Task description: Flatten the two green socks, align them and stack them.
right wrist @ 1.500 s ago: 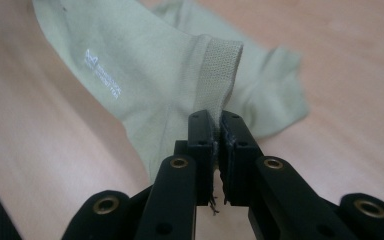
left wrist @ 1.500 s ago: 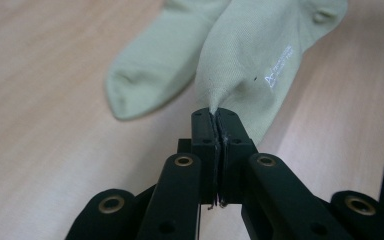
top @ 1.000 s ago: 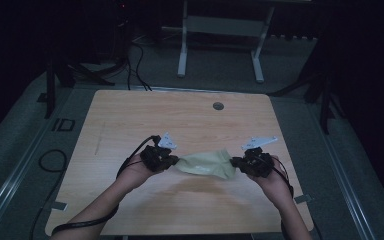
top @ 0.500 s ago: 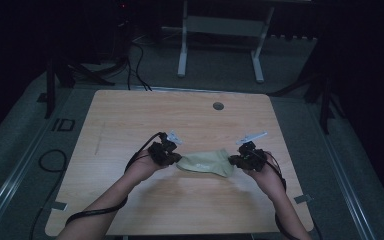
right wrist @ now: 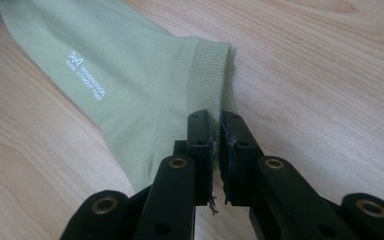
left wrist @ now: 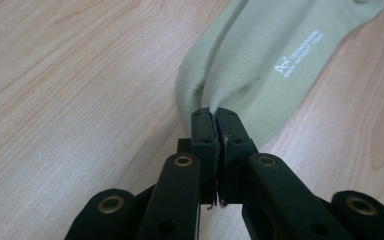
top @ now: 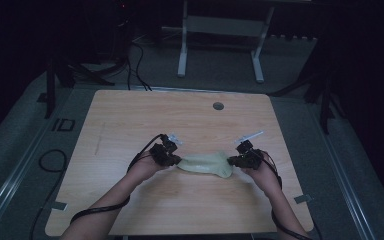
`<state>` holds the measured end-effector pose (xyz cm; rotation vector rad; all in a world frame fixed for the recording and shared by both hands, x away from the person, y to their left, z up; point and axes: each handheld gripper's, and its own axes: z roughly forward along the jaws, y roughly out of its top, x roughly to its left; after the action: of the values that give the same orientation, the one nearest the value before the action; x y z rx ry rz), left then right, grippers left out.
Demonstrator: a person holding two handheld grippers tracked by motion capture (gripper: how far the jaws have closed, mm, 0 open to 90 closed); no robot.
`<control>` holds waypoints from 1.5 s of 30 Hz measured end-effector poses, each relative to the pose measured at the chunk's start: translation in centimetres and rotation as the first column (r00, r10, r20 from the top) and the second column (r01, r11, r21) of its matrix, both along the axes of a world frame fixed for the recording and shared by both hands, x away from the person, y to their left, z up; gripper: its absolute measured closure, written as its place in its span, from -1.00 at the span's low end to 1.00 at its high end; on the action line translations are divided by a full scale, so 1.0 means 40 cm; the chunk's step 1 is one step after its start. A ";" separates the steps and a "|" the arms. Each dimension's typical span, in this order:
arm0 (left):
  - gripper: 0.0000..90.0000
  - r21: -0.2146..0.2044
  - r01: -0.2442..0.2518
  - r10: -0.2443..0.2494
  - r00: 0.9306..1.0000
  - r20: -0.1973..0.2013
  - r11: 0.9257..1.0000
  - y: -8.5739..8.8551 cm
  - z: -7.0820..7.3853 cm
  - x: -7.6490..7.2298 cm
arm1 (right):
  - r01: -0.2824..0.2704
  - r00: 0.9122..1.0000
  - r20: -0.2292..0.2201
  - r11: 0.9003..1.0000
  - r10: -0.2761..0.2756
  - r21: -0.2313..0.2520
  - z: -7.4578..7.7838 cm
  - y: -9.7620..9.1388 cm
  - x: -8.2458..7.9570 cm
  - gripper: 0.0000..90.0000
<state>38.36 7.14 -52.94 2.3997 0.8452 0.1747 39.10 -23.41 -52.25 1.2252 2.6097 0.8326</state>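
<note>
A pale green sock (top: 205, 163) with small white print lies stretched across the wooden table (top: 130, 125) between my two grippers. My left gripper (top: 172, 160) is shut on one bunched end of the sock (left wrist: 260, 55), the fabric pinched between its black jaws (left wrist: 215, 112). My right gripper (top: 235, 161) is shut on the ribbed cuff edge of the sock (right wrist: 130, 75), which runs in between its jaw tips (right wrist: 216, 116). A hand holds each gripper, and both forearms come in from the near edge.
A round grommet hole (top: 218, 106) sits near the table's far edge. Behind the table stands a white desk frame (top: 184, 45), and cables (top: 135, 55) lie on the dark floor. Bare wood surrounds the sock on all sides.
Both grippers stayed shut on the sock and shifted only slightly. The sock now lies lower and flatter, drawn out between them.
</note>
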 end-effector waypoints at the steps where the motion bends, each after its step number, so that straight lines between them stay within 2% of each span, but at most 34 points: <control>1: 0.94 0.002 0.001 -0.001 1.000 0.000 1.000 -0.001 -0.001 0.001 | 0.004 1.000 0.001 1.000 -0.004 0.001 0.000 0.000 0.003 0.85; 5: 0.93 0.011 -0.001 0.001 1.000 -0.002 1.000 -0.007 -0.014 0.005 | 0.016 1.000 -0.005 1.000 -0.016 -0.004 -0.011 -0.003 0.015 0.85; 10: 0.89 0.001 -0.004 0.004 1.000 -0.017 1.000 -0.006 -0.030 0.009 | 0.030 0.999 -0.020 1.000 -0.030 0.007 -0.028 -0.008 0.026 0.79; 13: 0.50 0.005 -0.007 0.007 1.000 -0.018 1.000 -0.004 -0.036 0.008 | 0.027 0.999 -0.033 1.000 -0.027 0.001 -0.041 -0.008 0.029 0.59; 15: 0.48 0.006 -0.028 0.028 0.999 -0.021 1.000 -0.001 -0.033 0.008 | 0.031 0.999 -0.033 1.000 -0.031 -0.005 -0.039 -0.009 0.029 0.53; 17: 0.45 0.008 -0.029 0.029 1.000 -0.006 1.000 0.002 -0.025 0.005 | 0.030 0.999 -0.030 1.000 -0.030 -0.009 -0.030 -0.012 0.027 0.43; 20: 0.42 -0.012 -0.042 0.042 0.998 0.035 0.999 0.003 0.000 -0.005 | 0.024 1.000 -0.011 1.000 -0.024 -0.003 -0.014 -0.010 0.019 0.38; 21: 0.42 -0.023 -0.052 0.053 0.997 0.050 0.998 0.003 0.011 -0.008 | 0.024 1.000 -0.011 1.000 -0.024 -0.003 -0.014 -0.010 0.019 0.38; 22: 0.43 -0.053 -0.054 0.058 0.995 0.076 0.997 0.000 0.030 -0.016 | 0.018 1.000 0.006 1.000 -0.018 0.005 0.000 -0.006 0.012 0.38; 23: 0.49 -0.053 -0.054 0.058 0.995 0.076 0.997 0.000 0.030 -0.016 | 0.013 1.000 0.016 1.000 -0.013 0.012 0.007 -0.002 0.009 0.39; 24: 0.59 -0.067 -0.040 0.046 0.994 0.100 0.997 -0.013 0.042 -0.026 | 0.008 1.000 0.022 1.000 -0.009 0.019 0.013 0.003 0.005 0.47; 25: 0.70 -0.067 -0.040 0.046 0.994 0.100 0.997 -0.013 0.042 -0.026 | 0.008 1.000 0.022 1.000 -0.009 0.019 0.013 0.003 0.005 0.47; 26: 0.78 -0.074 -0.024 0.031 0.994 0.102 0.997 -0.023 0.043 -0.031 | -0.010 0.999 0.032 1.000 0.009 0.023 0.019 0.014 0.000 0.63; 28: 0.85 -0.062 0.006 0.000 0.996 0.089 0.998 -0.061 0.028 -0.035 | -0.028 0.999 0.033 0.999 0.027 0.021 0.015 0.027 -0.004 0.74; 29: 0.86 -0.062 0.006 0.000 0.996 0.089 0.998 -0.061 0.028 -0.035 | -0.034 0.999 0.035 0.999 0.033 0.017 0.011 0.033 -0.004 0.76; 30: 0.86 -0.049 0.011 -0.007 0.997 0.081 0.999 -0.083 0.011 -0.030 | -0.034 0.999 0.033 0.999 0.034 0.010 0.005 0.038 -0.003 0.76; 32: 0.89 -0.048 0.011 -0.007 0.997 0.072 0.999 -0.091 0.002 -0.026 | -0.032 0.999 0.032 0.999 0.031 0.004 -0.002 0.042 -0.001 0.76; 33: 0.89 -0.044 0.013 -0.010 0.998 0.068 0.999 -0.099 -0.008 -0.022 | -0.004 1.000 0.016 1.000 0.004 0.006 -0.023 0.044 0.006 0.70; 34: 0.89 -0.030 0.012 -0.010 0.997 0.073 0.999 -0.105 -0.018 -0.019 | -0.004 1.000 0.016 1.000 0.004 0.006 -0.023 0.044 0.006 0.70; 35: 0.89 -0.016 0.012 -0.011 0.997 0.072 1.000 -0.108 -0.029 -0.014 | 0.000 1.000 0.000 1.000 0.000 -0.003 -0.047 0.046 0.012 0.65; 36: 0.89 -0.009 0.009 -0.008 0.998 0.065 1.000 -0.110 -0.040 -0.009 | 0.007 1.000 0.011 1.000 -0.007 0.020 -0.051 0.045 0.012 0.63; 37: 0.89 -0.026 -0.002 0.004 0.998 0.059 1.000 -0.104 -0.054 -0.004 | 0.009 1.000 0.013 1.000 -0.009 0.024 -0.052 0.045 0.012 0.63; 39: 0.89 -0.030 -0.005 0.007 0.999 0.053 1.000 -0.098 -0.054 -0.002 | 0.005 1.000 0.018 1.000 -0.006 0.015 -0.052 0.048 0.012 0.61; 42: 0.89 -0.019 -0.009 0.010 0.998 0.062 1.000 -0.086 -0.053 0.000 | -0.021 0.999 0.038 1.000 0.021 -0.005 -0.052 0.068 0.018 0.46; 45: 0.89 -0.017 -0.022 0.023 0.998 0.063 1.000 -0.072 -0.052 -0.001 | -0.030 0.998 0.052 0.999 0.031 -0.019 -0.053 0.084 0.023 0.45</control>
<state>38.31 4.27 -55.04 2.3578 0.8413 0.2496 40.04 -20.07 -54.38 1.1458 2.5952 0.8321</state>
